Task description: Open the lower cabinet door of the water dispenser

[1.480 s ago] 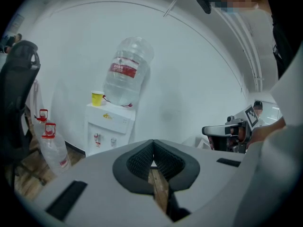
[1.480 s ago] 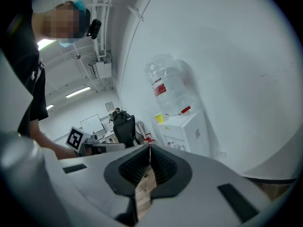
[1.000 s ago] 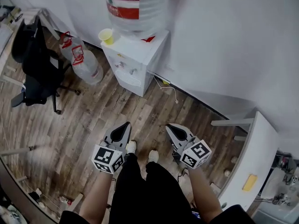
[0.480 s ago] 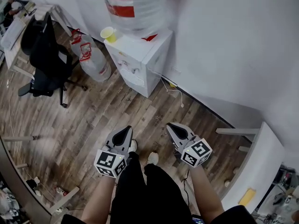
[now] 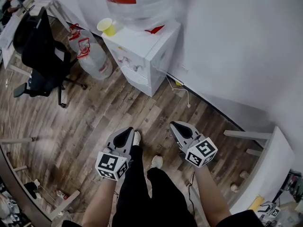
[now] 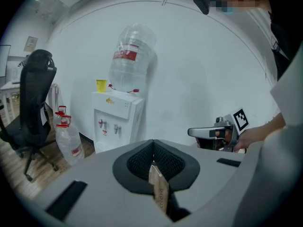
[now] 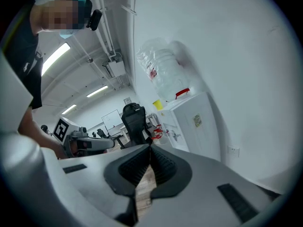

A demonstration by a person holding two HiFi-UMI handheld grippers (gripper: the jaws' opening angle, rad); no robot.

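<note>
The white water dispenser [image 5: 142, 56] stands against the wall, with a big clear bottle [image 5: 137, 1] on top and a yellow cup [image 5: 107, 26] beside the bottle. Its front [image 6: 112, 131] carries two taps; the lower cabinet door [image 6: 109, 144] below them is closed. My left gripper [image 5: 127, 130] and right gripper [image 5: 177, 125] hang side by side over the wood floor, well short of the dispenser, both shut and empty. In the left gripper view my own jaws [image 6: 153, 145] meet, and the right gripper [image 6: 208, 132] shows alongside. The right gripper view shows its jaws [image 7: 150, 151] together too.
Two spare water bottles [image 5: 92, 56] stand left of the dispenser, with a black office chair [image 5: 40, 46] beyond them. A thin cable [image 5: 182, 89] trails along the floor to the dispenser's right. A white table [image 5: 265, 169] stands at the right. My legs and shoes are below the grippers.
Both grippers have sunk a little and stayed shut. One foot has stepped forward, and the dispenser sits nearer and larger in the head view.
</note>
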